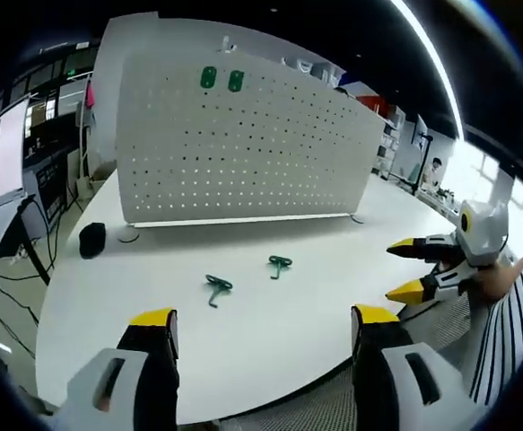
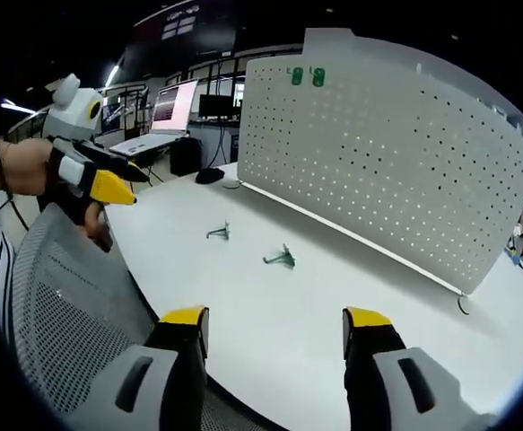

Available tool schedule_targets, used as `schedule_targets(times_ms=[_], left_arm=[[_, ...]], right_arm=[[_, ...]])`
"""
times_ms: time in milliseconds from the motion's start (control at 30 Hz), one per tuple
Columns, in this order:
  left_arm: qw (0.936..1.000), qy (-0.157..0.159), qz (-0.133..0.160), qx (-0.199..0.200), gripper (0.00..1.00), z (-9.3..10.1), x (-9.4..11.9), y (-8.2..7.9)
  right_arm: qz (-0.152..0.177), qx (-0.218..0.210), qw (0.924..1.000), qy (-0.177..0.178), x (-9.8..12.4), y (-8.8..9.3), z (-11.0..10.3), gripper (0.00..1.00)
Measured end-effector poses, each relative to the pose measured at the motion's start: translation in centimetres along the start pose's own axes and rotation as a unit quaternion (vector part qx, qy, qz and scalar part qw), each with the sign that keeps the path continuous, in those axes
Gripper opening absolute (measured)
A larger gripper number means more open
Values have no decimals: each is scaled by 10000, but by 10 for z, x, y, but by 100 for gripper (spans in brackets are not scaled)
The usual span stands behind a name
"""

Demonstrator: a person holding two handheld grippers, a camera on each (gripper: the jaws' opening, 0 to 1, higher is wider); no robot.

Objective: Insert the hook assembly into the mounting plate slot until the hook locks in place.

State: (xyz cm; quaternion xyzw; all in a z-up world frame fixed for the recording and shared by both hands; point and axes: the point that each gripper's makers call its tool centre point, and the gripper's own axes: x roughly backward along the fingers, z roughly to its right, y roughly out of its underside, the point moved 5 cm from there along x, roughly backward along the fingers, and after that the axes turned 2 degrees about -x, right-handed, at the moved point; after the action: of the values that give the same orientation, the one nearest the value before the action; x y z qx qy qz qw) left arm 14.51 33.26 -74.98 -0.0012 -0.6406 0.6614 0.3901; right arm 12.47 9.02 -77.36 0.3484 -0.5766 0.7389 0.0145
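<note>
Two green hooks lie on the white table: one (image 1: 216, 287) to the left, the other (image 1: 279, 264) a little right and farther back. In the right gripper view they appear as hook (image 2: 218, 233) and hook (image 2: 281, 259). The white perforated mounting plate (image 1: 243, 144) stands upright behind them, also seen as the plate (image 2: 387, 153), with two green hooks (image 1: 222, 79) hung near its top edge. My left gripper (image 1: 263, 325) is open above the table's near edge. My right gripper (image 2: 275, 321) is open too, short of the hooks; it shows at the right as gripper (image 1: 403, 268).
A black round object (image 1: 91, 239) sits on the table (image 1: 270, 332) at the plate's left end. A grey mesh chair back (image 2: 64, 305) stands by the table edge. Monitors and desks (image 2: 171, 108) lie beyond. A hand (image 2: 19, 166) holds the left gripper (image 2: 108, 184).
</note>
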Motion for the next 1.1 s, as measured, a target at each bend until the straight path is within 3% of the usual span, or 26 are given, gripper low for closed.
schedule_targets(times_ms=[200,333,633,1100], left_arm=[[9992,232,-204,266,80,2,-8,13],[9982,392,-455,-76,79,-1,-19,17],[9902,785,-622,-970,73,-19,-61,-4],[9738,1175,-1114,-1599,57,-48,-118,-9]], right_arm=[[-112,14,9999,-58,-1,3,-2,57],[-82,21,9999,-66,-1,2,-2,56],[-113,-34,9999,-36,-1,3,0,54],[-382,-72,9992,-122,-4,9,-1,46]])
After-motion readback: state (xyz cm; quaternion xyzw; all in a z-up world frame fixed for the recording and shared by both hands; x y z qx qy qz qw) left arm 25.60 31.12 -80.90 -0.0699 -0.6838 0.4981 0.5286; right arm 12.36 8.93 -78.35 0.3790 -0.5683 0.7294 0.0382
